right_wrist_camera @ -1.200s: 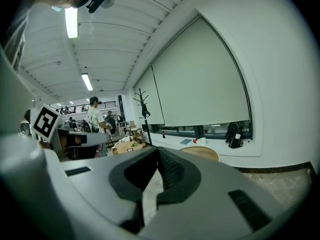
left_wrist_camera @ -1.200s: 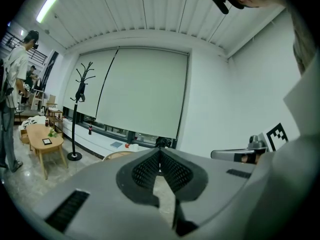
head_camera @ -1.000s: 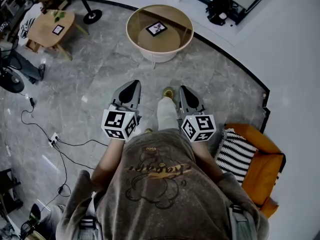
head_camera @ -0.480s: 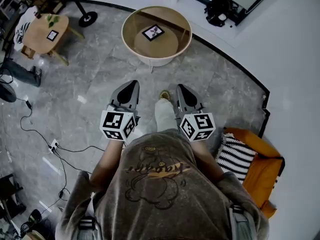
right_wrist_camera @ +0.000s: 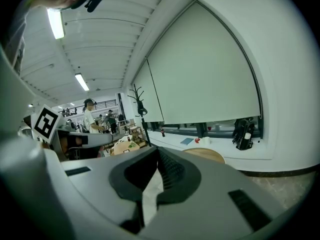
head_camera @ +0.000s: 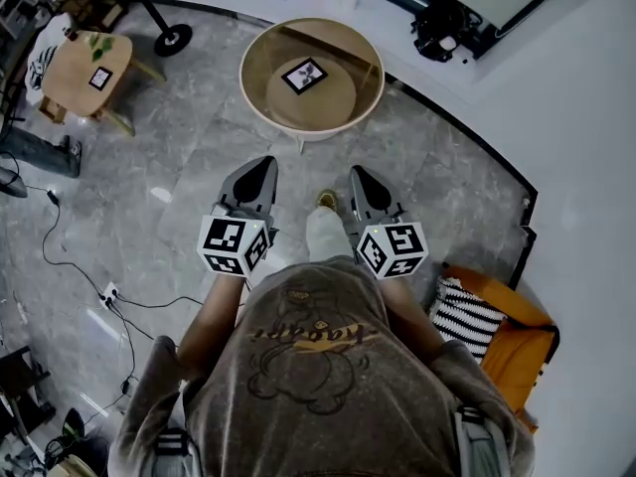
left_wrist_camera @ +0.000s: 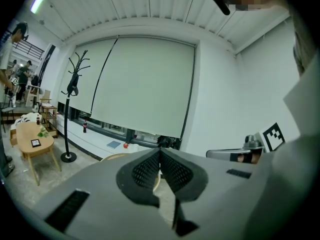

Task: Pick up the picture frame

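The picture frame (head_camera: 305, 75), a small black-edged square, lies flat on the inner shelf of a round wooden table (head_camera: 260, 48) straight ahead in the head view. My left gripper (head_camera: 263, 165) and right gripper (head_camera: 355, 174) are held side by side in front of the person's chest, both pointing toward the table and well short of it. The left gripper (left_wrist_camera: 160, 151) has its jaws pressed together with nothing between them. The right gripper (right_wrist_camera: 157, 151) is likewise shut and empty. The table's rim (right_wrist_camera: 205, 154) peeks over the right jaws.
A small wooden side table (head_camera: 75, 63) with another little frame (head_camera: 99, 78) stands far left, next to a coat stand base (head_camera: 172, 37). An orange chair (head_camera: 522, 341) with a striped cushion (head_camera: 467, 311) is at the right. Cables (head_camera: 109, 291) trail on the floor at left. A black bag (head_camera: 447, 30) sits beyond.
The person has walked forward, so the round table with the frame sits a little closer and lower in the head view. Both grippers stayed shut and level.
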The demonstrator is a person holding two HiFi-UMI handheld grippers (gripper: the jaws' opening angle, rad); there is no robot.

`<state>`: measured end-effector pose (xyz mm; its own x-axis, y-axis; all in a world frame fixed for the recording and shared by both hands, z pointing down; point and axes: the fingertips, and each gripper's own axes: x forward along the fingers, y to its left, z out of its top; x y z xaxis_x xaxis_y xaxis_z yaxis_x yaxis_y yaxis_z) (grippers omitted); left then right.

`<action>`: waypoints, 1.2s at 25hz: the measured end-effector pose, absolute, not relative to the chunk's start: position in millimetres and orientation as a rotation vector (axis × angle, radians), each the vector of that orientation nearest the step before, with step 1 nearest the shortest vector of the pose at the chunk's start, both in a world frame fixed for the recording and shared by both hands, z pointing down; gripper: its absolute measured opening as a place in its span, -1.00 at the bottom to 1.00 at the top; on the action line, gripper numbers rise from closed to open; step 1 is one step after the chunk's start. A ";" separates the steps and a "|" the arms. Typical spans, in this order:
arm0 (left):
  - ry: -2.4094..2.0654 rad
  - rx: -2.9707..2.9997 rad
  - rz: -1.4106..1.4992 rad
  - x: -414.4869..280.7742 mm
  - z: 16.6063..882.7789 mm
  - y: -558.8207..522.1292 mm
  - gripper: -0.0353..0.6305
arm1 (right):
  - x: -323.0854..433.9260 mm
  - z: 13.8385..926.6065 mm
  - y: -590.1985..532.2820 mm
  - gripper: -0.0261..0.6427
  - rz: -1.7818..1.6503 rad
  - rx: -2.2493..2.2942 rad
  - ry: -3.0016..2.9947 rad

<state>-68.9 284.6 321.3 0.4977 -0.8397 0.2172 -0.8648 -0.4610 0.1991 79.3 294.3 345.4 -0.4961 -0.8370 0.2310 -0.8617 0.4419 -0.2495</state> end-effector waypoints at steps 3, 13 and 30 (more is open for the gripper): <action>-1.446 2.454 0.131 -63.1 317.9 264.7 -0.84 | 85.4 340.6 272.4 -0.87 0.518 1.534 -2.610; -1.524 2.382 0.127 -44.5 308.8 188.9 -0.84 | 105.9 329.3 184.1 -0.87 0.527 1.440 -2.655; -1.660 2.297 0.123 -28.7 309.9 114.0 -0.84 | 120.8 341.2 90.4 -0.87 0.552 1.290 -2.718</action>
<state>-28.7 114.0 309.9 0.3275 -0.9128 0.2439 -0.9388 -0.2851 0.1935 120.8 90.4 341.2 -0.6415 -0.7332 0.2257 -0.7632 0.5799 -0.2850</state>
